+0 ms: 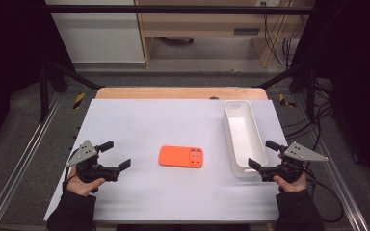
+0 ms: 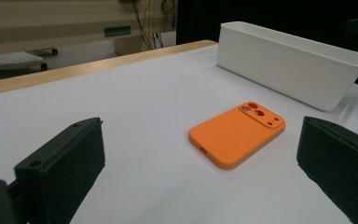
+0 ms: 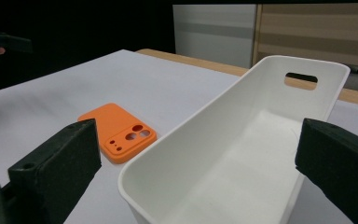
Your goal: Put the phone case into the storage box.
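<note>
Lying flat at the left gripper's (image 1: 113, 156) two o'clock, the case (image 1: 181, 156) could skid away; both grippers' jaws were spread, the right gripper (image 1: 261, 154) by the bin (image 1: 232, 136).

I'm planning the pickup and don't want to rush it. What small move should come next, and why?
Probably ease the left tongs forward toward the orange phone case: both tongs stand open and empty, the case lies flat between them, and the white bin is empty.
</note>
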